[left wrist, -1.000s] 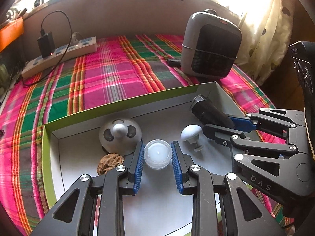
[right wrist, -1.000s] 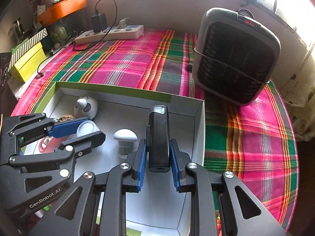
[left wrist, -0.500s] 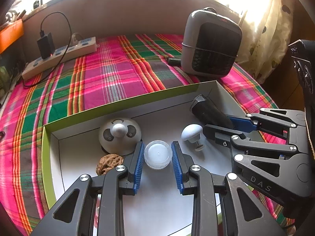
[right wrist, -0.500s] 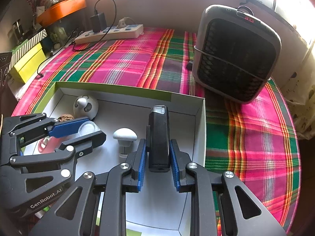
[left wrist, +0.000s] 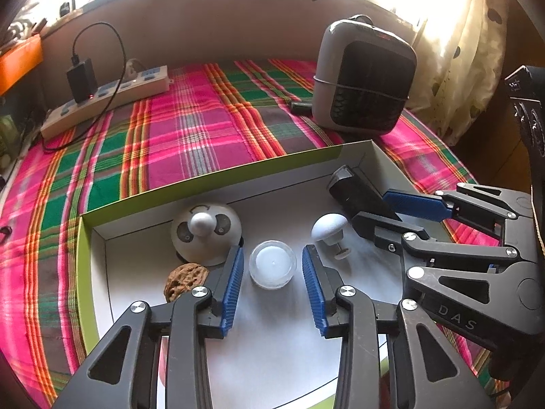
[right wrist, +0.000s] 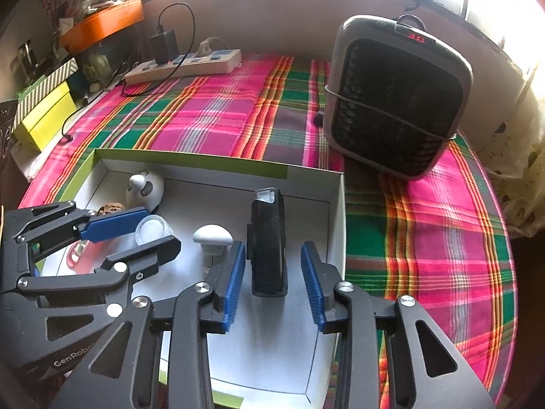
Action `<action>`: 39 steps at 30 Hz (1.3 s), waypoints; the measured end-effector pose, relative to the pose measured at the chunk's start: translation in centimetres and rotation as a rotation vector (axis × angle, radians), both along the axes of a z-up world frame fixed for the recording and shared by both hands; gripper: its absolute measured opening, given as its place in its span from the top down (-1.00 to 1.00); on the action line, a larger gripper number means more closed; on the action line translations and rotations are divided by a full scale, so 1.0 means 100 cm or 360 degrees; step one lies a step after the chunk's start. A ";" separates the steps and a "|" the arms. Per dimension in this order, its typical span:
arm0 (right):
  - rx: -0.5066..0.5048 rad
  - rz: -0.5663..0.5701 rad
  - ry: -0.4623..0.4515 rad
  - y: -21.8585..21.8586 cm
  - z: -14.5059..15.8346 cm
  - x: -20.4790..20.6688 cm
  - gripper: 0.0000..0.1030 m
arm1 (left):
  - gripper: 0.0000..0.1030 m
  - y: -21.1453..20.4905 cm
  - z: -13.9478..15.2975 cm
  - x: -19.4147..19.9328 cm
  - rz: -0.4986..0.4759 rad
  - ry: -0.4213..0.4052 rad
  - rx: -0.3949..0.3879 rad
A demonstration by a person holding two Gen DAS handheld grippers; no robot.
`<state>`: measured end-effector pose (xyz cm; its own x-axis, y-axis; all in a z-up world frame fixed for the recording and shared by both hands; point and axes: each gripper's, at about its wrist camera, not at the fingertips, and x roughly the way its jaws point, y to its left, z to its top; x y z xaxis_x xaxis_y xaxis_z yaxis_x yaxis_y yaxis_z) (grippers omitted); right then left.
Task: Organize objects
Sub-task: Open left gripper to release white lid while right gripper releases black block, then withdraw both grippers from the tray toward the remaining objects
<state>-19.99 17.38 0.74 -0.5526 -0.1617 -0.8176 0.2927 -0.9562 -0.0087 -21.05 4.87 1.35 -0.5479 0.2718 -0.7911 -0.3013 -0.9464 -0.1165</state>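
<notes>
Readable markings: two gripper brands, one heater display.

Left wrist view: raised letters "DAS" on the black body of the right gripper (left wrist: pixel 371 216), at right. Right wrist view: white print "GenRobo…", cut off by a finger link, on the body of the left gripper (right wrist: pixel 150 230), near left corner. Red lit digits on the top panel of the grey fan heater (right wrist: pixel 398 99), far right; too small to read with certainty. Striped box (right wrist: pixel 47 83) at far left edge: no legible text. Dark sign beside it shows pale script, unreadable.
</notes>
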 end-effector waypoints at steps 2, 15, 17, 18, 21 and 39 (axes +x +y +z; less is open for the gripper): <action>-0.0001 -0.0002 0.0002 0.000 0.000 0.001 0.30 | 0.33 0.000 0.001 0.003 0.0006 0.0005 0.0004; -0.0063 -0.0042 0.0065 0.005 0.014 0.022 0.28 | 0.29 -0.008 0.018 0.024 0.0030 0.0064 0.0034; -0.0072 -0.0047 0.0077 0.006 0.016 0.026 0.27 | 0.29 -0.010 0.021 0.030 0.0033 0.0074 0.0039; -0.0077 -0.0054 0.0085 0.006 0.018 0.030 0.27 | 0.29 -0.011 0.022 0.034 0.0035 0.0083 0.0039; -0.0095 -0.0065 0.0106 0.006 0.022 0.038 0.27 | 0.29 -0.015 0.028 0.043 0.0060 0.0114 0.0030; -0.0210 -0.0070 0.0201 0.006 0.025 0.115 0.17 | 0.27 -0.064 0.042 0.126 0.0185 0.0208 0.0125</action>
